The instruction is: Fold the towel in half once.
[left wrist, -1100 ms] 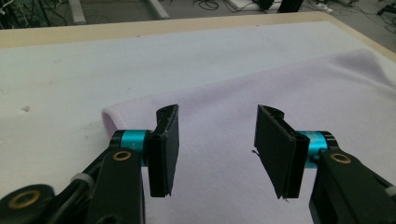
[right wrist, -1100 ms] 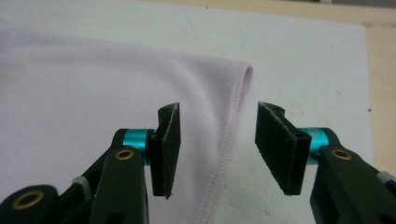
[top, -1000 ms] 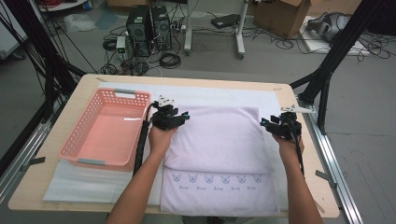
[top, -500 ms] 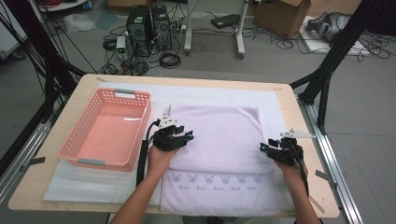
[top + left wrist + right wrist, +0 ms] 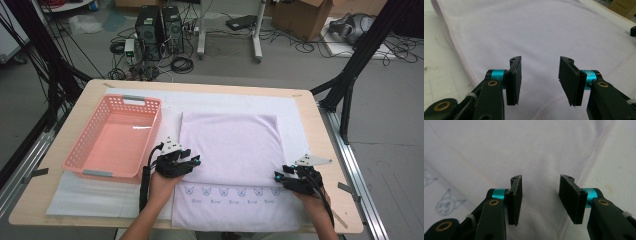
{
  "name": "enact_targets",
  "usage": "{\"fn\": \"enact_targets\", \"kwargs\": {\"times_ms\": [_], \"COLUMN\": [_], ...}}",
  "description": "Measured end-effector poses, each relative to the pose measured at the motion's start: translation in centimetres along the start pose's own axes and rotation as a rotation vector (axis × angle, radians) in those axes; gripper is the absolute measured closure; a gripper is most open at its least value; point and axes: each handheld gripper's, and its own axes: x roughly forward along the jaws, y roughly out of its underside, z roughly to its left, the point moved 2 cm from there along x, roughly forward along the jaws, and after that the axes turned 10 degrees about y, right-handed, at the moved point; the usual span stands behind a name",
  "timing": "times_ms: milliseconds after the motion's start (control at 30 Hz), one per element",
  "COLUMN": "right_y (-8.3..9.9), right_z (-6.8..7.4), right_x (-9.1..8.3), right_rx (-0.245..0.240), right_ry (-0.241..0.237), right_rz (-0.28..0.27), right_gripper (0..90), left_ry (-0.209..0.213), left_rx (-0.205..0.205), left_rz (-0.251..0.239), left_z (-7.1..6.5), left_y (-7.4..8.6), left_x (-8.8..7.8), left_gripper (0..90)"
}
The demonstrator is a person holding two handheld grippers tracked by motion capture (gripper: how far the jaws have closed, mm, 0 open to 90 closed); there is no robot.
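A pale lilac towel [image 5: 230, 145] lies flat on the table, folded so that an upper layer ends short of a near strip printed with small cat faces [image 5: 230, 191]. My left gripper [image 5: 194, 162] is at the towel's left edge, by the near end of the upper layer. It is open, and in the left gripper view [image 5: 540, 75] its jaws hang over the towel [image 5: 536, 30] with nothing between them. My right gripper [image 5: 277, 178] is at the towel's right edge, also open. In the right gripper view [image 5: 540, 195] it hovers just above the hems, with a cat face [image 5: 446, 205] at the left.
A pink plastic basket [image 5: 150, 107] stands left of the towel, close to my left hand. A white mat [image 5: 100, 197] covers the wooden table [image 5: 320, 135] under both. Black frame legs, computers and cables stand on the floor beyond the far edge.
Both hands have moved from the towel's far part toward the near edge, along its left and right sides, and lower. The towel lies as before.
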Motion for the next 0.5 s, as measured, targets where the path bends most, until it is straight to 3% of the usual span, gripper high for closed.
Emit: {"fn": "enact_targets", "kwargs": {"times_ms": [67,300,433,500], "right_y": [0.4,2.2,2.9,3.0], "right_z": [0.3,1.6,1.9,2.0], "right_x": [-0.5,-2.4,-3.7,-3.9], "right_rx": [-0.002,-0.082,-0.14,-0.147], "right_ry": [-0.023,-0.011,-0.014,-0.023], "right_rz": [-0.001,-0.011,-0.009,-0.001], "right_gripper": [54.2,56.2,58.1,59.3], "left_ry": [-0.002,-0.007,-0.022,-0.023], "left_rx": [-0.002,0.007,-0.02,-0.024], "left_rz": [0.01,-0.002,-0.036,-0.04], "left_z": [-0.1,-0.7,-0.6,-0.6], "left_y": [0.6,1.7,2.3,2.4], "left_x": [-0.6,-2.6,-4.3,-4.6], "left_gripper": [52.8,51.8,51.0,51.0]}}
